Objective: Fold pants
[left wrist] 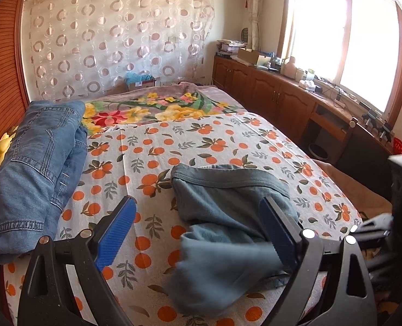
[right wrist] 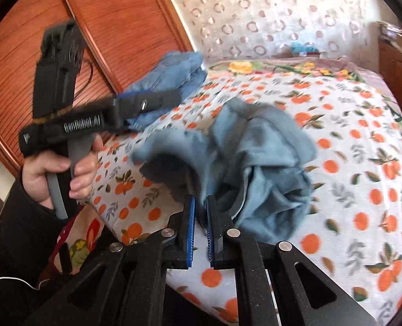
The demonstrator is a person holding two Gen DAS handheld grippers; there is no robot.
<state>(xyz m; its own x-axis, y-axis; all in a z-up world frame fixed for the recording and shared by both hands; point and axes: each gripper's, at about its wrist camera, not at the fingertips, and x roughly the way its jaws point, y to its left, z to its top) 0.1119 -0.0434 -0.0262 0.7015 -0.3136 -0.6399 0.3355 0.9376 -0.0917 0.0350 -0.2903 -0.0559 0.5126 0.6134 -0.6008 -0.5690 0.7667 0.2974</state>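
Left wrist view gives me the bed (left wrist: 228, 141) spread with an orange-print sheet, and I have open sheet from the middle out to its far edge and right edge, where a wooden cabinet (left wrist: 277, 95) runs under a bright window (left wrist: 342, 32). Along the left edge a pile of folded jeans (left wrist: 35, 168) takes up that side, against a wood panel (right wrist: 32, 62), and a floral blanket (left wrist: 152, 108) covers the far end. The pants (left wrist: 228, 209) I am working on are soft grey-blue cloth, bunched in a loose heap near the near edge, about midway across; the waistband arcs along the far side of the heap, and a blurred flap lies toward me. From the right wrist view the same pants (right wrist: 255, 157) look crumpled, with folds piled over one another and one part lifted off the sheet. My left gripper (left wrist: 198, 233) has its blue-padded jaws wide apart, angled down over the near part of the heap, with nothing pinched. My right gripper (right wrist: 199, 222) has its jaws nearly together, clamped on a fold of the pants at the heap's near side. In that view the left hand (right wrist: 62, 174), in a dark sleeve, grips its handle beside the bed's left edge.
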